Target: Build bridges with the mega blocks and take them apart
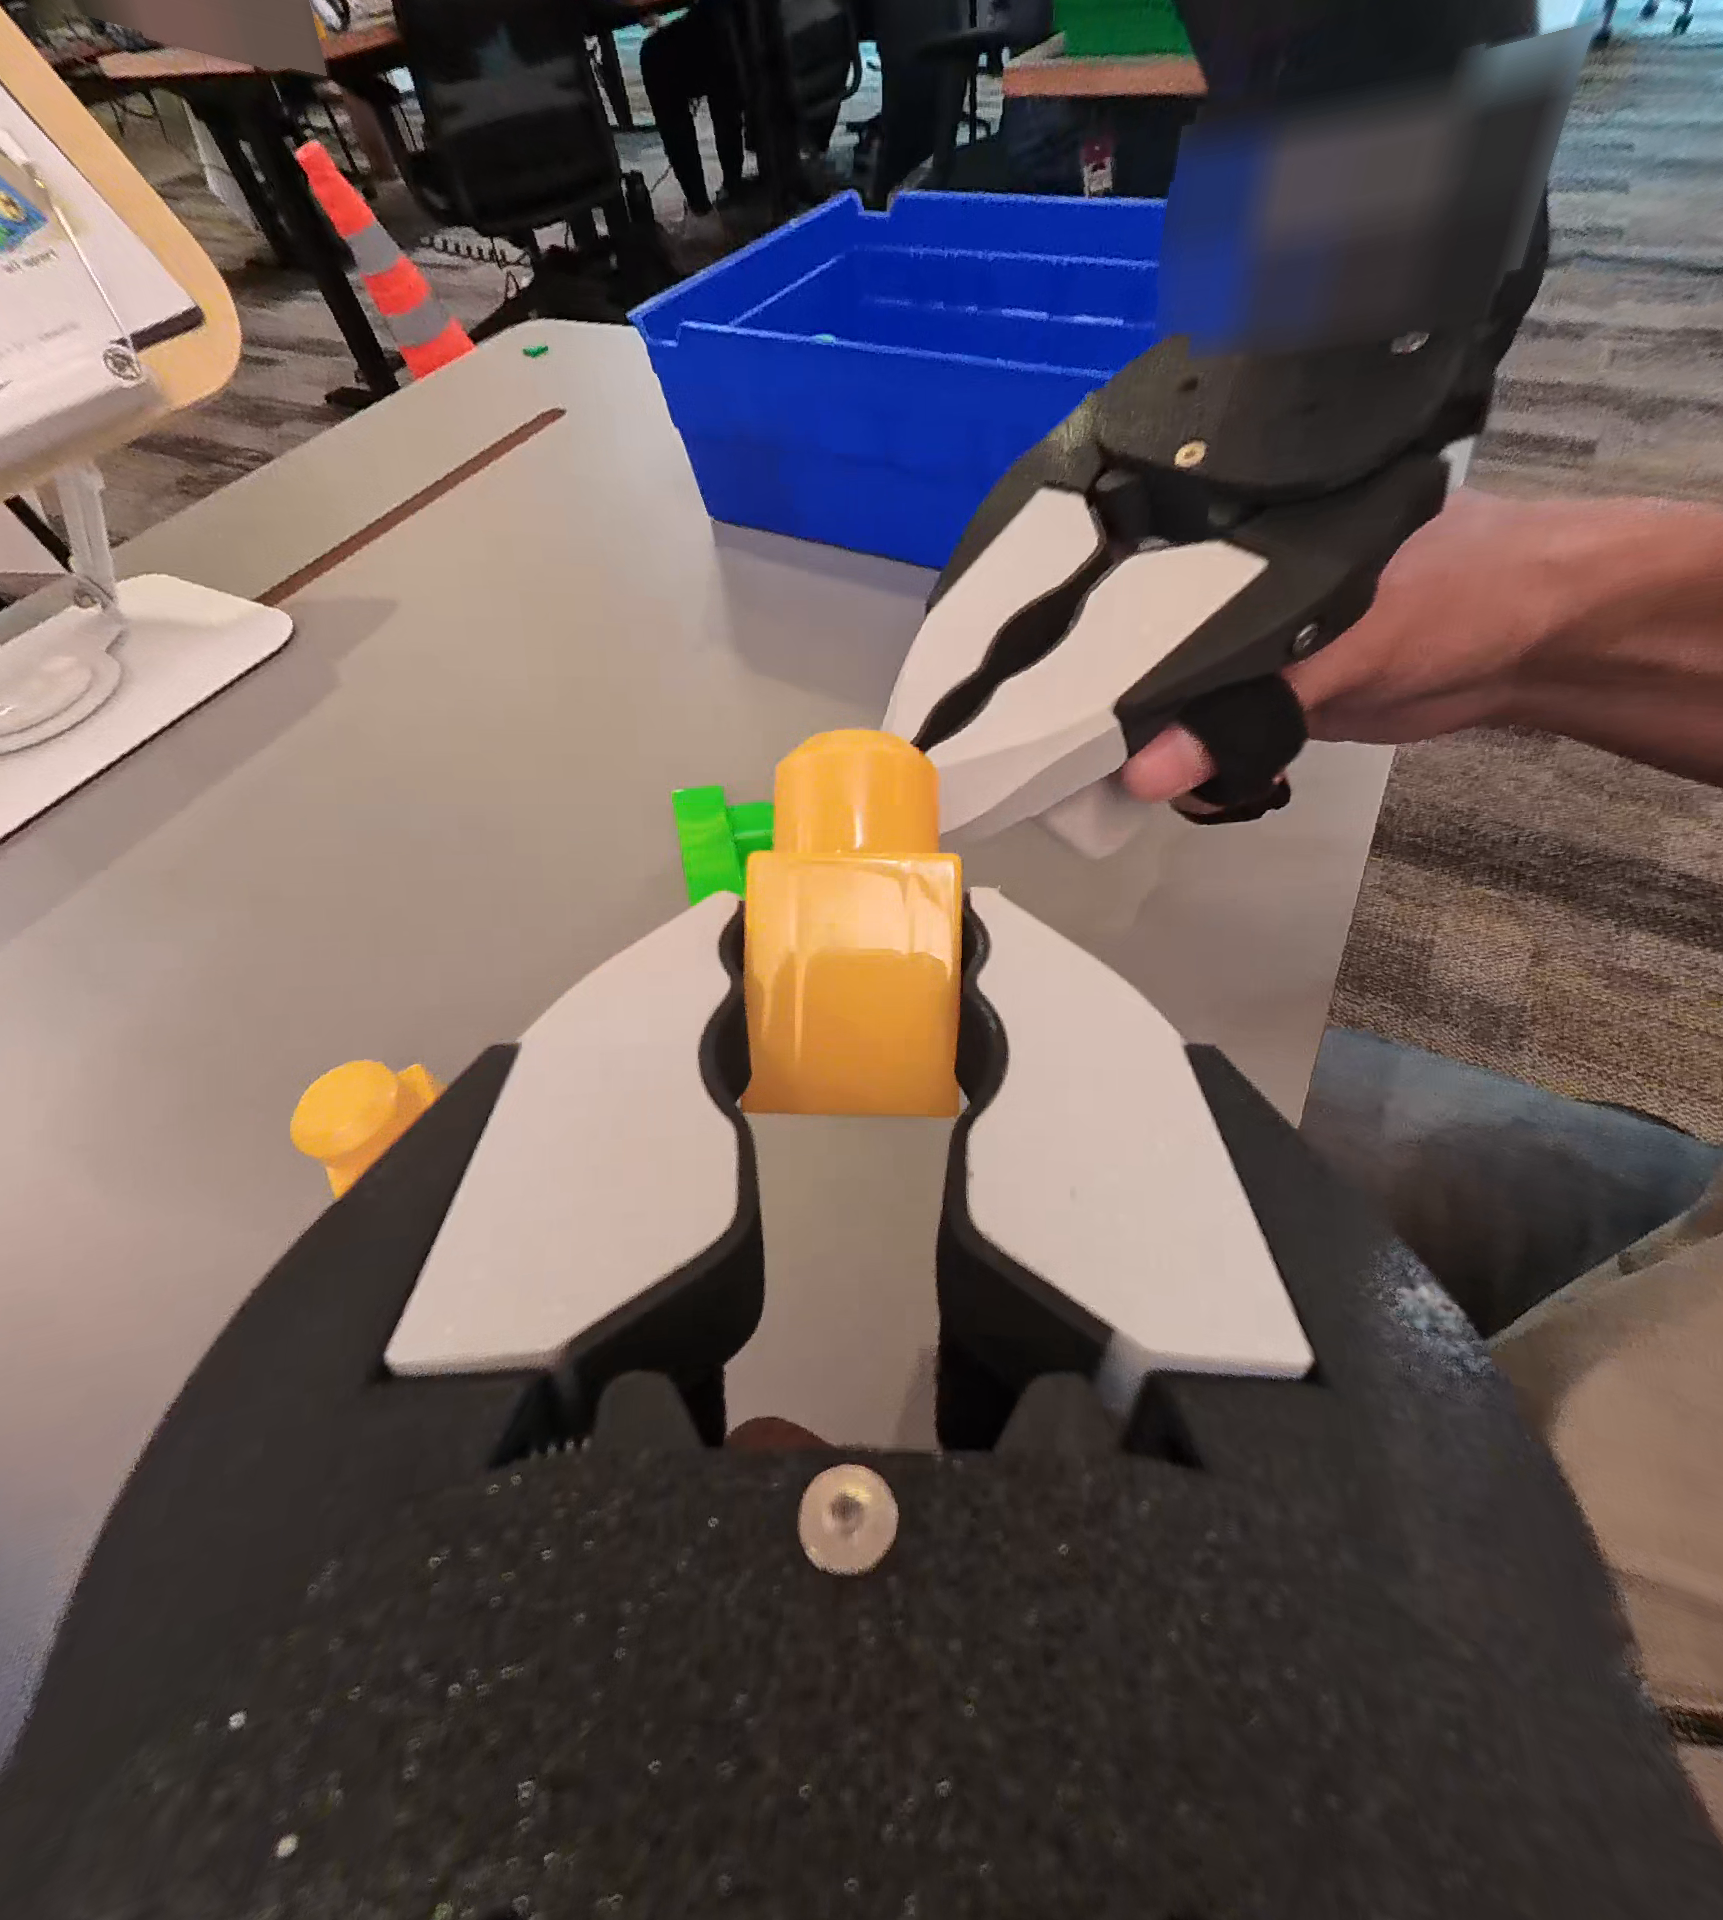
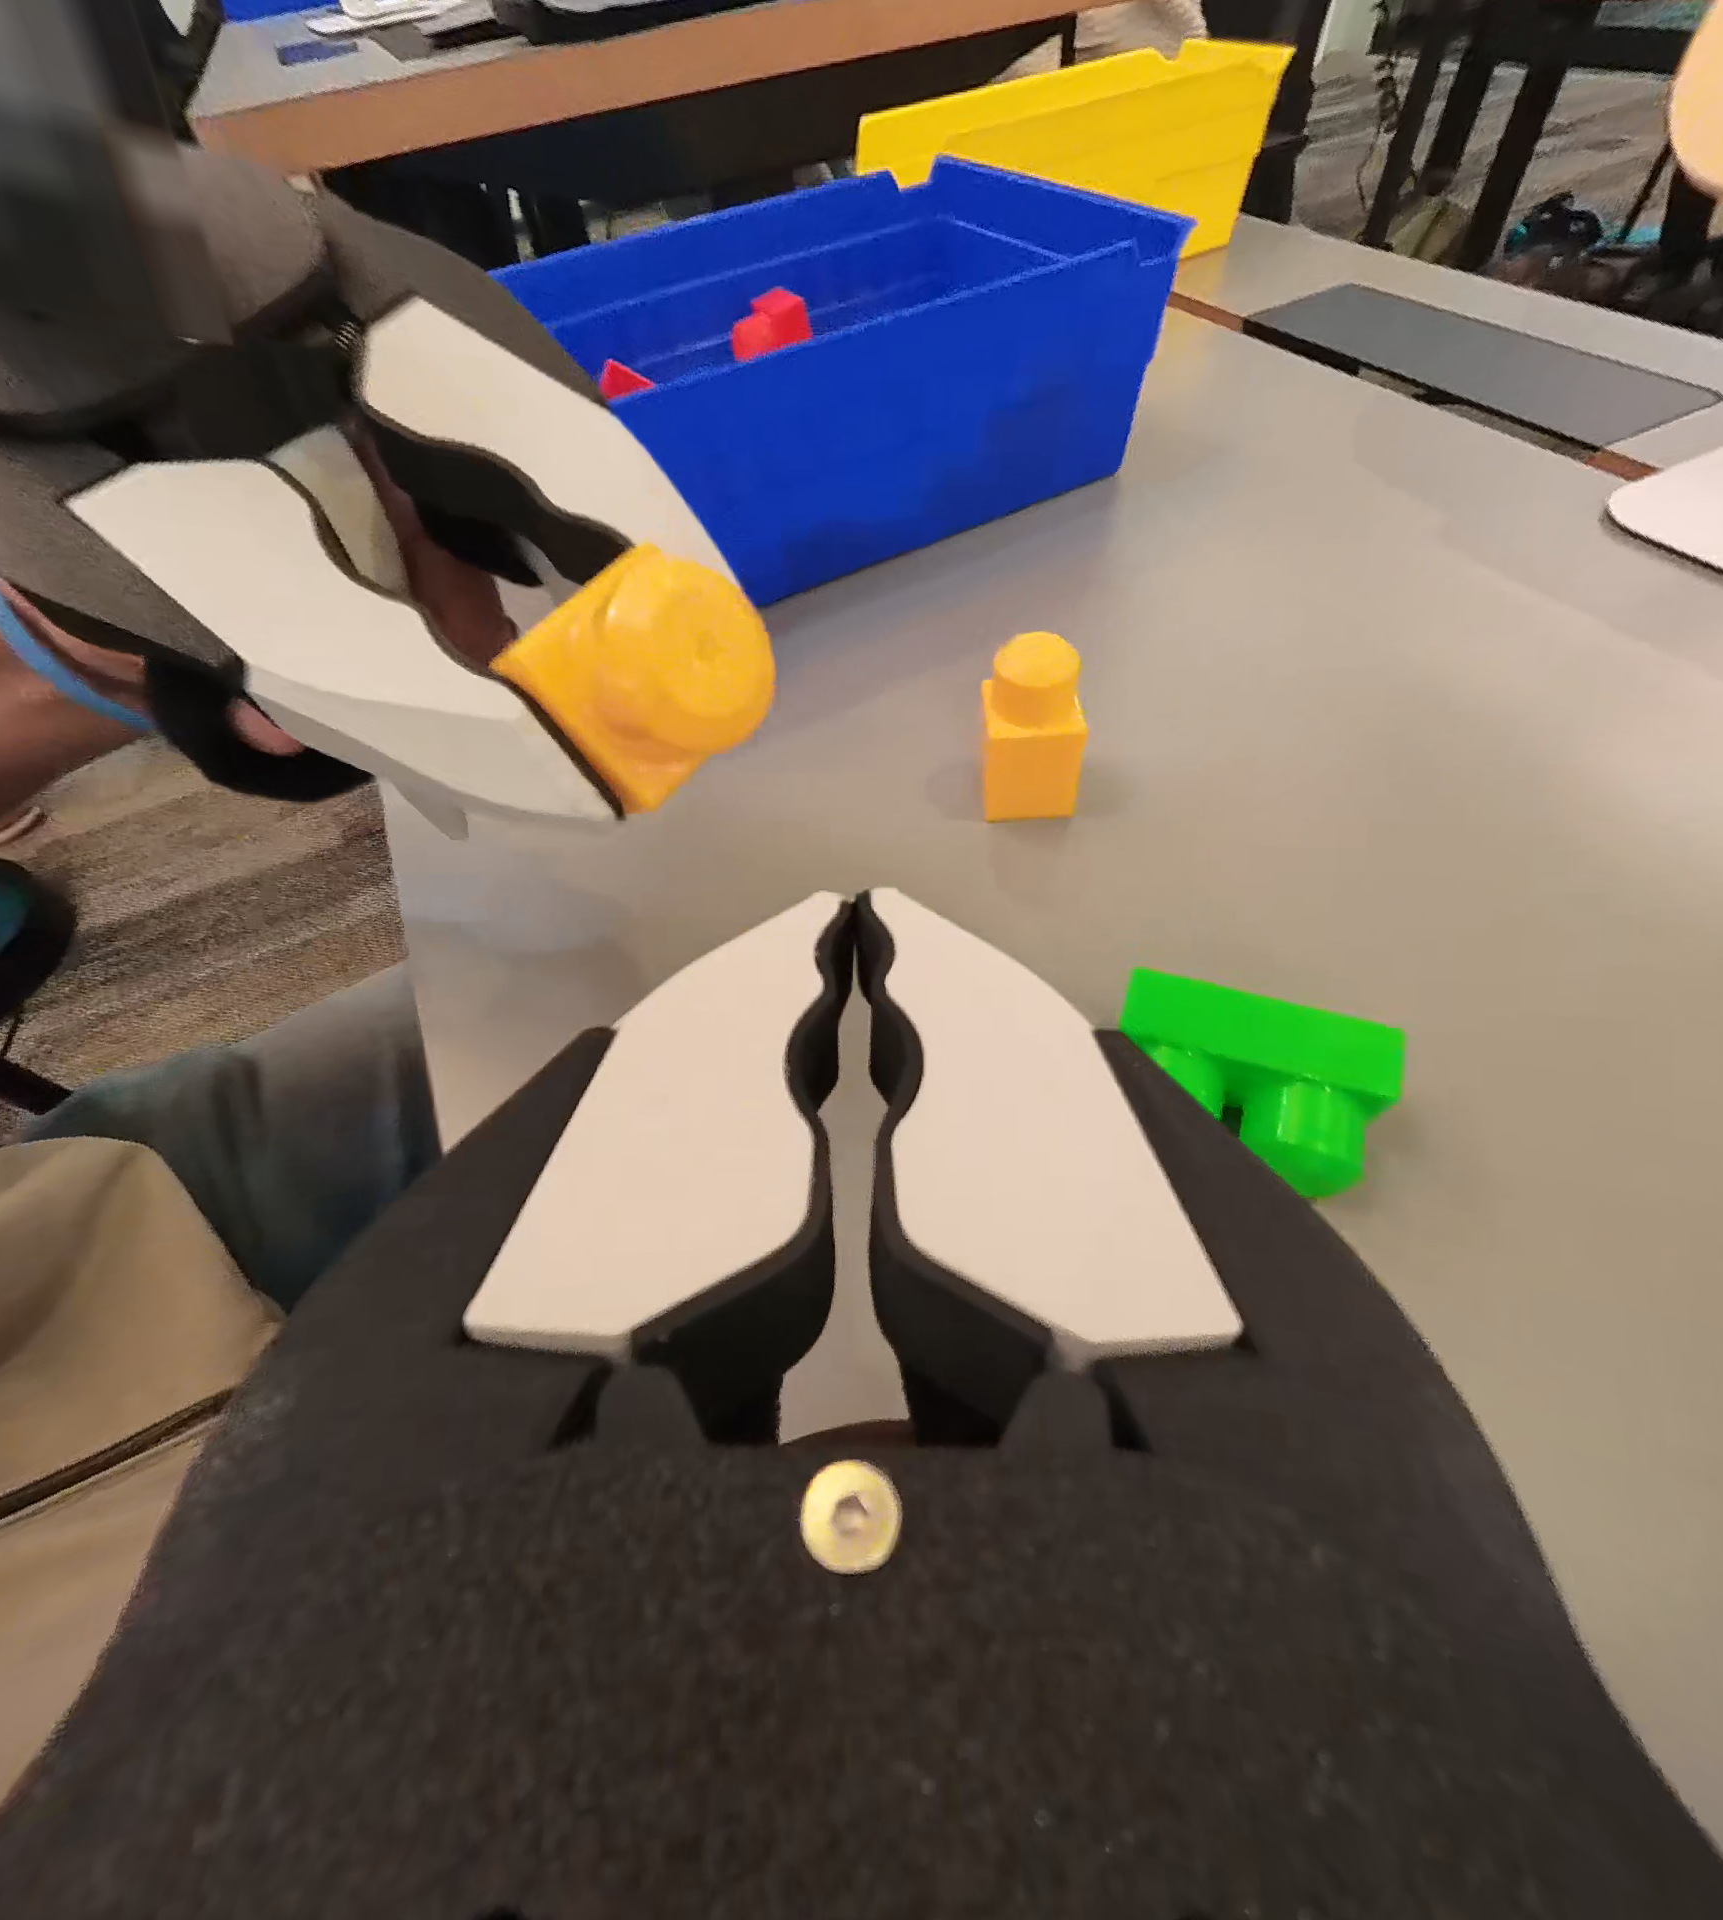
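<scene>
Up above the grey table (image 2: 1356, 727), the left gripper (image 1: 852, 935) clamps an orange block (image 1: 852, 997) between its fingertips, one finger on each flat side. That block is clear of the tabletop; in the left wrist view its round stud leads away from the gripper, so its long axis runs on along the fingers, and in the right wrist view (image 2: 644, 675) the stud faces the camera and tips slightly up.

The right gripper (image 2: 855, 914) is closed on nothing, its tips meeting with only a thin slit between the wavy pads. It hangs over the table near the front edge, and in the left wrist view (image 1: 924, 743) its tips sit just beside the held block's stud.

A second orange block (image 2: 1033, 727) stands upright on the table, stud up. A green two-stud block (image 2: 1272, 1070) lies on its side close to the right gripper, long axis flat along the table, studs pointing sideways toward the camera. Behind them sits a blue bin (image 2: 888, 436) with red pieces (image 2: 772, 322) inside.
</scene>
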`<state>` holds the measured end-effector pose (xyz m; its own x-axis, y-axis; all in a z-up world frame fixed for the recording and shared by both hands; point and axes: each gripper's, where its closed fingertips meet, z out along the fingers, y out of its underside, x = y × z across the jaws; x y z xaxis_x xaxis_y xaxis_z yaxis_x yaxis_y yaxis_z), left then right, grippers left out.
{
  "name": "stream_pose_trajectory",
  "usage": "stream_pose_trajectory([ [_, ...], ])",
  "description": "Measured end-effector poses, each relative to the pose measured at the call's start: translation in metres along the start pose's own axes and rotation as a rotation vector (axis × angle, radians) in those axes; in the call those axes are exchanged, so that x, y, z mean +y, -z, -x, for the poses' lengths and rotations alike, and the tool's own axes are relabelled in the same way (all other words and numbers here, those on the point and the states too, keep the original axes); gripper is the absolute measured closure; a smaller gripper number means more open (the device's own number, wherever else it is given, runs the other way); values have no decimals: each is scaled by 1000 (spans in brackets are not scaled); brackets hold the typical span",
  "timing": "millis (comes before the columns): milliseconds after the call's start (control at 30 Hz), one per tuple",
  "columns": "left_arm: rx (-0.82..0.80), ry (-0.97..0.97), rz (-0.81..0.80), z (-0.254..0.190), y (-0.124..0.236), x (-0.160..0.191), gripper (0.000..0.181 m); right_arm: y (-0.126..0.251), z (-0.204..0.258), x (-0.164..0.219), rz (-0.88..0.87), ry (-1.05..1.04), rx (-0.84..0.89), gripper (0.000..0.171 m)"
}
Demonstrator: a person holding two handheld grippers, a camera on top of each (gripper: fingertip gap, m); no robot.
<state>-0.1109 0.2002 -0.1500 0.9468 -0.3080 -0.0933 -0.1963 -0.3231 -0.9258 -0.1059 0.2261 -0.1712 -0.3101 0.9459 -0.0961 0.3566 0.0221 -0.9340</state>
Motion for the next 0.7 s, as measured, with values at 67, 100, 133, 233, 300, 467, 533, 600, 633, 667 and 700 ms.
stream_pose_trajectory([
  [67,-15,-12,-11,1,-1,-1,145,1,2,-5,-13,8,-2,171],
  [100,9,-15,-9,-3,-3,0,145,1,4,-8,-25,9,-9,171],
  [133,14,-14,-3,-4,-4,1,145,2,6,-9,-25,11,-21,171],
  [233,30,-18,3,-9,-9,5,145,3,10,-14,-26,30,-32,171],
  [300,25,-15,-3,-9,-9,6,145,5,10,-15,-18,43,-26,171],
  [467,31,-14,-1,-8,-8,8,145,6,11,-17,-32,28,-42,171],
  [533,40,-24,5,-10,-9,10,145,6,14,-22,-58,13,-61,171],
  [600,49,-21,-10,-15,-10,9,145,3,17,-21,-55,0,-81,171],
  [633,44,-25,-8,-15,-11,10,145,3,18,-23,-65,1,-84,171],
  [667,43,-34,12,-15,-12,12,145,3,20,-24,-69,0,-88,171],
  [700,33,-47,29,-14,-13,14,145,3,20,-25,-71,2,-87,171],
])
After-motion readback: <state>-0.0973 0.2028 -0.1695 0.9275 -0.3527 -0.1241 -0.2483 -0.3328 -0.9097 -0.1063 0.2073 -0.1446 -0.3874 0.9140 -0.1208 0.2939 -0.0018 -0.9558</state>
